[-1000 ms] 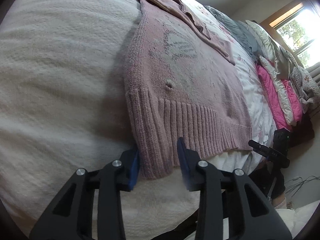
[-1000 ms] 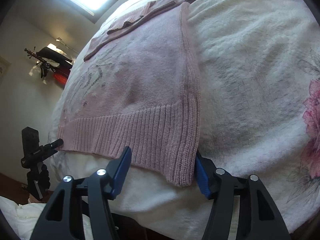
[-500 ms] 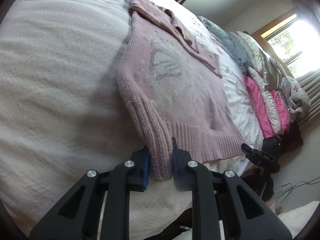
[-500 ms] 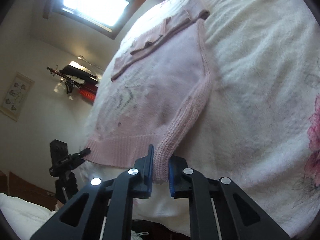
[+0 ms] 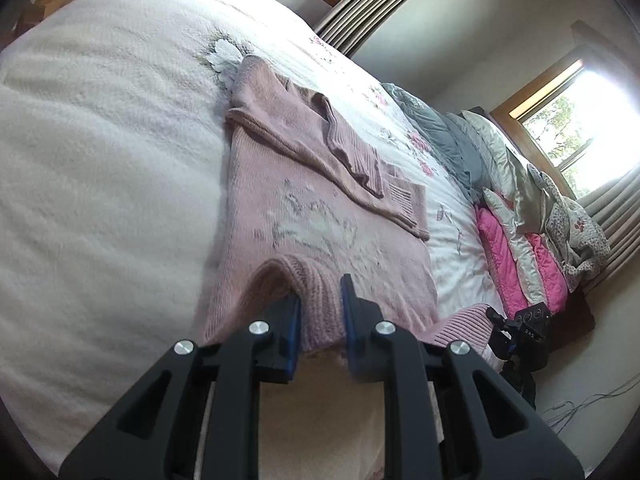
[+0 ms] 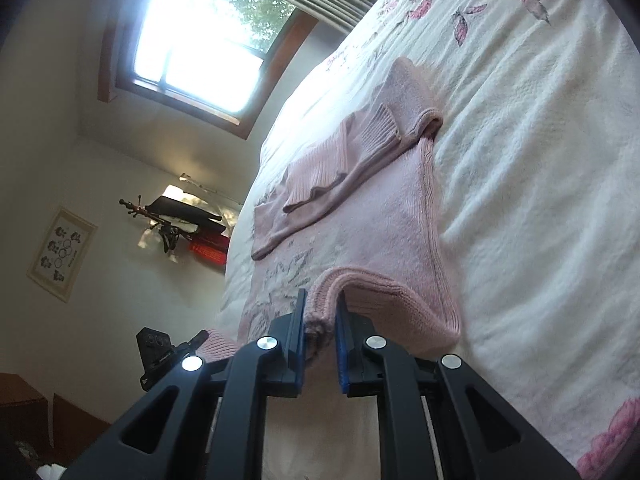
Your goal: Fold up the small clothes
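Note:
A pink knit sweater [image 5: 312, 208] lies on the bed, its sleeves folded across the upper part. My left gripper [image 5: 320, 308] is shut on the ribbed hem at one bottom corner, lifted and curled over toward the collar. In the right wrist view the same sweater [image 6: 360, 220] shows, and my right gripper [image 6: 320, 320] is shut on the other hem corner, also raised off the bed. The hem between the two corners hangs slack below the fingers.
The white fluffy blanket [image 5: 100, 160] covers the bed, with a floral bedspread [image 6: 520, 40] beyond. Pink and grey bedding [image 5: 516, 240] is piled at the far side. A camera on a tripod [image 5: 524, 336] stands off the bed's edge. Windows [image 6: 208, 40] light the room.
Both grippers went from open around the hem corners to shut on them, then lifted the hem and carried it up over the sweater body.

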{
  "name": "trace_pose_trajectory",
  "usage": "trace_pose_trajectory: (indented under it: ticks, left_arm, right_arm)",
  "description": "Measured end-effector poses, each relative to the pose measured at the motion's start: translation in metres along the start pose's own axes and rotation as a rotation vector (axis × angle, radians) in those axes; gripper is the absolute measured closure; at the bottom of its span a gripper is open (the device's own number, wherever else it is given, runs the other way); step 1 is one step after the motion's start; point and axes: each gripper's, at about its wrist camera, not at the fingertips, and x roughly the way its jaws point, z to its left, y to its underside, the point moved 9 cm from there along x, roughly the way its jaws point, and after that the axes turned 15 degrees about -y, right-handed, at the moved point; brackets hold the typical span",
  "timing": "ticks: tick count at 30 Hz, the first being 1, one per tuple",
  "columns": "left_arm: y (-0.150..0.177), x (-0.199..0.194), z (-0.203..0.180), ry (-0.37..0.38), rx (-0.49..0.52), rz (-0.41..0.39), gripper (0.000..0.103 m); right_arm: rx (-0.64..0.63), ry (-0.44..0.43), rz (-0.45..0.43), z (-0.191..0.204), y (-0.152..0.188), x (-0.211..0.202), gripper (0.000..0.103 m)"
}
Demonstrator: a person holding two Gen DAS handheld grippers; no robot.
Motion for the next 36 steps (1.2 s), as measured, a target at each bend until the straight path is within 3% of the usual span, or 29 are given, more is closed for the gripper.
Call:
trace_pose_trajectory:
  ticks: [12,16,20,21,23,24,29,36]
  left_arm:
    - [-0.046,0.068,0.024,-0.069,-0.049,0.059,0.082]
    - [-0.053,0.078,0.029,-0.037,-0.103,0.090,0.081]
    - [-0.063,0.069,0.038,0.001,-0.170,0.076,0.065]
    - [-0.068,0.060,0.042,-0.008,-0.181,0.048,0.063]
    - [-0.072,0.052,0.044,-0.013,-0.168,0.033,0.062]
    - [-0.073,0.050,0.044,-0.018,-0.156,0.028,0.062]
    - [-0.074,0.051,0.035,-0.126,0.005,0.011,0.054]
    - [-0.075,0.080,0.017,-0.219,0.189,0.016,0.052]
  right_arm:
    - [0.092,0.108,0.039,-0.063,-0.053,0.037,0.091]
    - [0.102,0.141,0.066,-0.076,-0.059,0.048,0.087]
    - [0.098,0.156,0.076,-0.079,-0.063,0.049,0.080]
    - [0.091,0.166,0.069,-0.079,-0.066,0.048,0.074]
    - [0.069,0.205,0.051,-0.077,-0.069,0.038,0.057]
    - [0.053,0.224,0.042,-0.077,-0.070,0.034,0.053]
    - [-0.018,0.256,0.054,-0.062,-0.068,0.023,0.053]
    - [-0.108,0.285,0.112,-0.042,-0.053,0.028,0.047]
